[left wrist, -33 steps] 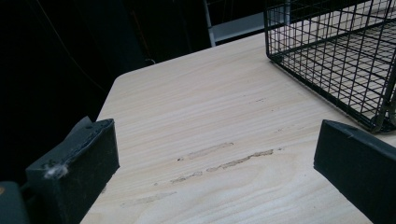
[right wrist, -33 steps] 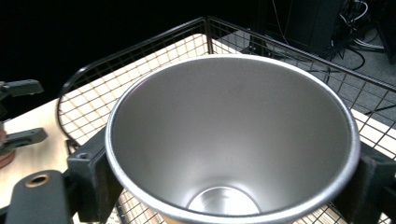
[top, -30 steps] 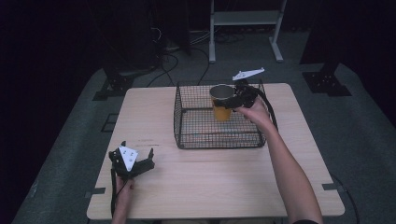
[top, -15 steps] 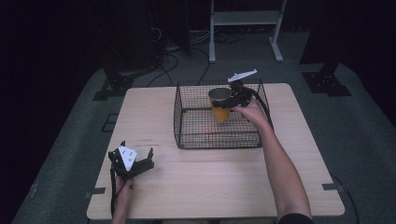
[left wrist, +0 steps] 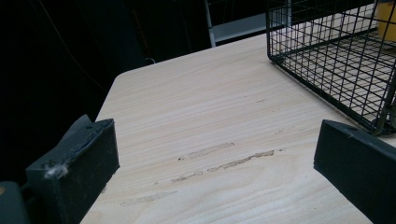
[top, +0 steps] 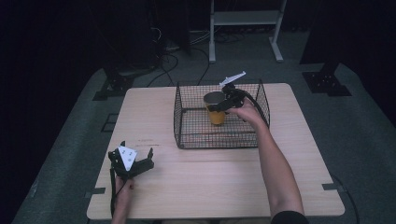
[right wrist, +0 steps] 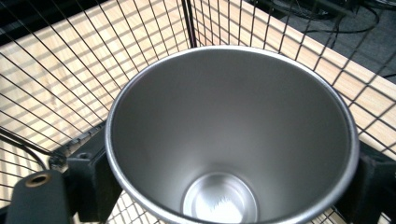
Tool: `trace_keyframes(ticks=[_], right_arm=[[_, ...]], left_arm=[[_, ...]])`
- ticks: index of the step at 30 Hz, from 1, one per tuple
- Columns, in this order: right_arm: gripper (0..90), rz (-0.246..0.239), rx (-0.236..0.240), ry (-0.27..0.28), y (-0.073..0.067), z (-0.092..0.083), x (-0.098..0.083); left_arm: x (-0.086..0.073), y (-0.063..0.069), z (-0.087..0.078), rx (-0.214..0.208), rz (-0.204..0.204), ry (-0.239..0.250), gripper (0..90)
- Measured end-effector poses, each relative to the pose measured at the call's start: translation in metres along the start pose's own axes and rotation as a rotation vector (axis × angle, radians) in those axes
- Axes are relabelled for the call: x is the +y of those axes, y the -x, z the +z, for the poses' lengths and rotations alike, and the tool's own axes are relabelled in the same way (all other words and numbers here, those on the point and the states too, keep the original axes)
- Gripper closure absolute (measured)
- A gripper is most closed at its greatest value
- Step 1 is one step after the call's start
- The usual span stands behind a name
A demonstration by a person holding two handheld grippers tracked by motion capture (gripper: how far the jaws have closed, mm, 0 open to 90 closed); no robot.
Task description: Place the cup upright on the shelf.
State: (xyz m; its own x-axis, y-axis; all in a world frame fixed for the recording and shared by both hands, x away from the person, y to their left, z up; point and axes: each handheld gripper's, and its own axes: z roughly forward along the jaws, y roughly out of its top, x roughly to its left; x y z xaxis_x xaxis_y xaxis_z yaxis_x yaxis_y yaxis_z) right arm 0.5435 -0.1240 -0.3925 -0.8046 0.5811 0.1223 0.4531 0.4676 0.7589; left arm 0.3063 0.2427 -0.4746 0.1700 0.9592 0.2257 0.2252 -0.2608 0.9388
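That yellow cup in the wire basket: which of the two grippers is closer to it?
The right. The right gripper is shut on the cup inside the basket; the left gripper rests open near the table's front left corner.

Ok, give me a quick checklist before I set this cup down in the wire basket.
1. Right hand-held gripper clamped on the yellow steel-lined cup: ok, a jaw sits on each side of the rim.
2. Cup upright: ok, mouth faces up.
3. Cup empty: ok, bare steel bottom.
4. Cup inside the wire basket: ok, mesh surrounds it.
5. Cup base resting on the basket floor: cannot tell.
6. Left hand-held gripper out of the way: ok, open near the table's front edge.
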Motion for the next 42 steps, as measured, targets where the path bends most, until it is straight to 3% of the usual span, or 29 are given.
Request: trace_keyframes(ticks=[7, 23, 31, 42], right_arm=[[12.2, -0.044, -0.024, -0.033, -0.001, 0.008, -0.004], [9.6, -0.071, -0.036, -0.079, -0.004, 0.008, -0.008], [2.1, -0.083, -0.055, -0.091, -0.007, 0.01, -0.009], [0.8, -0.069, -0.07, -0.027, -0.006, 0.001, -0.012]], left_arm=[[0.0, 0.0, 0.0, 0.0, -0.002, 0.0, 0.0], [0.0, 0.0, 0.0, 0.0, 0.0, 0.0, 0.0], [0.0, 0.0, 0.0, 0.0, 0.0, 0.0, 0.0], [0.0, 0.001, 0.0, 0.0, 0.002, 0.0, 0.0]])
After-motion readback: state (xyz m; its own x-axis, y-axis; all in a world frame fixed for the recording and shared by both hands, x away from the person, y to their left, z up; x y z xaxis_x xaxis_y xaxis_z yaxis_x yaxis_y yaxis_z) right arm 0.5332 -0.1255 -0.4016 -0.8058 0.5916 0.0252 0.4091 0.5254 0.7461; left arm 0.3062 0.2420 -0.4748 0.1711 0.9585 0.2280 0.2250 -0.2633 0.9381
